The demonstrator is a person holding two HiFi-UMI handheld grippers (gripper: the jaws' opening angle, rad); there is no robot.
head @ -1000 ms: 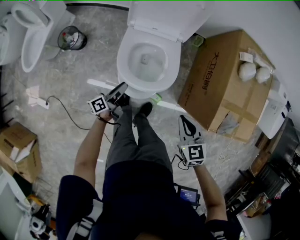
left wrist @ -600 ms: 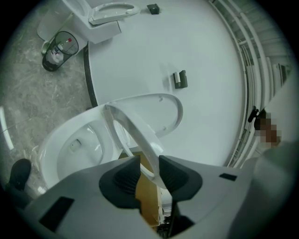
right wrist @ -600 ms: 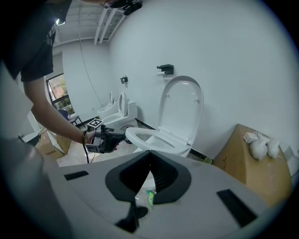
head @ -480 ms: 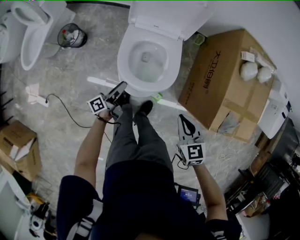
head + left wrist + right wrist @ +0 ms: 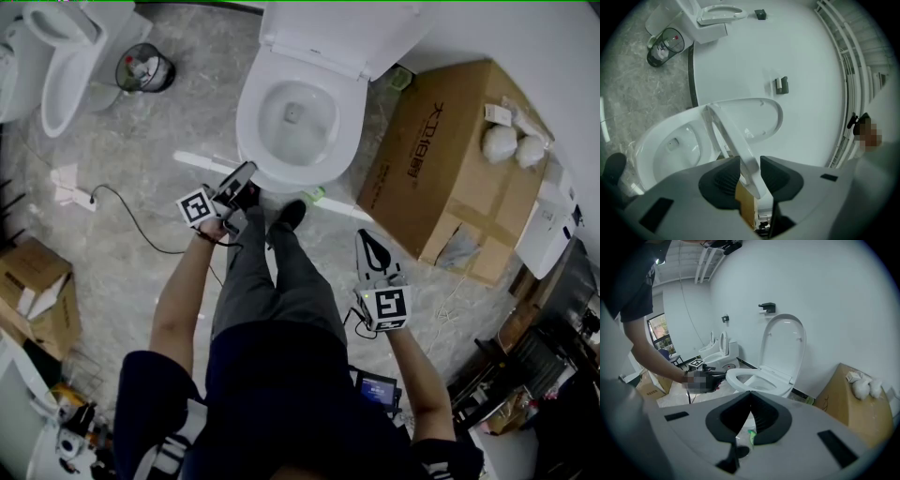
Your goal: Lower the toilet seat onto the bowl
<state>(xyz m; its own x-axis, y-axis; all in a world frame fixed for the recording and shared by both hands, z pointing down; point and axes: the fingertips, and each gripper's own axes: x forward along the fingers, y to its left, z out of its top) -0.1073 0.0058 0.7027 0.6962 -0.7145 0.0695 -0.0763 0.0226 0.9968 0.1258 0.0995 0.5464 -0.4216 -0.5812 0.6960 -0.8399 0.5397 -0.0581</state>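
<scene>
**Toilet seat** (image 5: pixel 251 120): white, glossy, oval ring with a smooth rounded rim. It lies low over the bowl (image 5: pixel 296 124) of the white toilet, with its front edge toward the person. Whether it rests fully on the rim cannot be told.

**Lid** (image 5: pixel 330 36): white, upright behind the seat, against the white wall.

**Left tool** (image 5: pixel 247 171): points level at the toilet's front. Its dark ribbed pads are closed on the seat's front rim, one on each face, and the left gripper view shows the rim edge-on between them.

**Right tool** (image 5: pixel 366 237): held well apart from the toilet and angled downward over the grey marbled floor (image 5: pixel 141 169). Its jaws are together with nothing between them.

**Cardboard box** (image 5: pixel 448 159): brown, standing just beside the toilet.
</scene>
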